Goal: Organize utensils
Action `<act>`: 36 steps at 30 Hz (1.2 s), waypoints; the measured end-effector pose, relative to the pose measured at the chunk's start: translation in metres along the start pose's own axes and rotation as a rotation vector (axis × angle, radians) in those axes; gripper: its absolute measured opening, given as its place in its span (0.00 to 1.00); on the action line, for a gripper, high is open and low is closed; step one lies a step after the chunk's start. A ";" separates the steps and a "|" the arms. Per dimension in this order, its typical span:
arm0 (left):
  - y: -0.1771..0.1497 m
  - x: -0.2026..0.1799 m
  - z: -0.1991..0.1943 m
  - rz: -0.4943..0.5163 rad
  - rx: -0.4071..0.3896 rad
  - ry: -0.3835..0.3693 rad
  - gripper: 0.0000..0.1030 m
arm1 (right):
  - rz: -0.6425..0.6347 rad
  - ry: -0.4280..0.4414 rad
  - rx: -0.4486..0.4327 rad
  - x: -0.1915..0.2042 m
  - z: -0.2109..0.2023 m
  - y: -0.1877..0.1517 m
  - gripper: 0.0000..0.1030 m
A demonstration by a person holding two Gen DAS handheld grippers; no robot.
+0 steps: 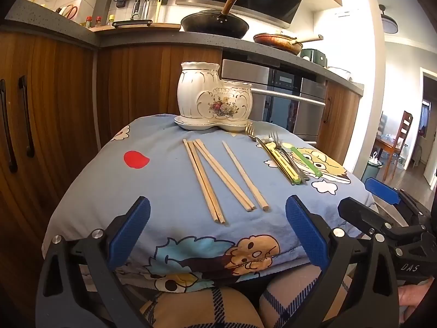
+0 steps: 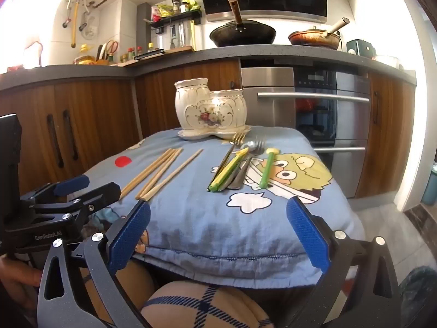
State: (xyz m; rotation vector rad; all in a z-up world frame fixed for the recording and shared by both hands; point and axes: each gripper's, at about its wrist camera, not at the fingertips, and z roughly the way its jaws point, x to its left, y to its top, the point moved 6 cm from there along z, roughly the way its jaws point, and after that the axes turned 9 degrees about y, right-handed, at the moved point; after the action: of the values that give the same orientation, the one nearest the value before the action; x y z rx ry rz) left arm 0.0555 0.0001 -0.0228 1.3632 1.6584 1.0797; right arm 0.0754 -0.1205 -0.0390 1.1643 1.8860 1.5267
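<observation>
Chopsticks (image 1: pixel 218 177): five; forks (image 1: pixel 262 142): two.

Ceramic holder (image 1: pixel 214 99) with 2 compartments, on its tray, at the far edge of the cloth-covered bench (image 1: pixel 164 180). Before it, left of centre, 5 chopsticks (image 1: pixel 218 177) lie lengthwise, running from far edge toward near edge. Toward the right edge, a bundle of forks (image 2: pixel 237 142), a spoon (image 2: pixel 250 145) and plastic-handled utensils (image 2: pixel 266 170) lies likewise. Counter with 2 pans (image 2: pixel 243 34) stands behind.

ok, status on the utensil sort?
Left gripper and right gripper open, empty. Chopsticks, forks and spoons lie loose. Holder unobstructed.
</observation>
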 end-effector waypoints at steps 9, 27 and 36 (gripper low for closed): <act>0.000 0.000 0.000 0.004 0.004 0.001 0.95 | -0.006 0.000 -0.011 0.000 0.000 0.000 0.96; -0.001 -0.001 0.000 0.009 0.007 0.004 0.95 | -0.004 0.000 -0.009 0.000 0.000 0.000 0.96; 0.001 0.001 0.001 0.006 0.010 0.003 0.95 | -0.004 0.000 -0.009 0.000 0.000 0.000 0.96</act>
State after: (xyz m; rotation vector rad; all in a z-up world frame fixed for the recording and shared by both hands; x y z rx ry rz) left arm 0.0562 0.0017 -0.0221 1.3748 1.6652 1.0787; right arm 0.0751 -0.1205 -0.0389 1.1559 1.8788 1.5314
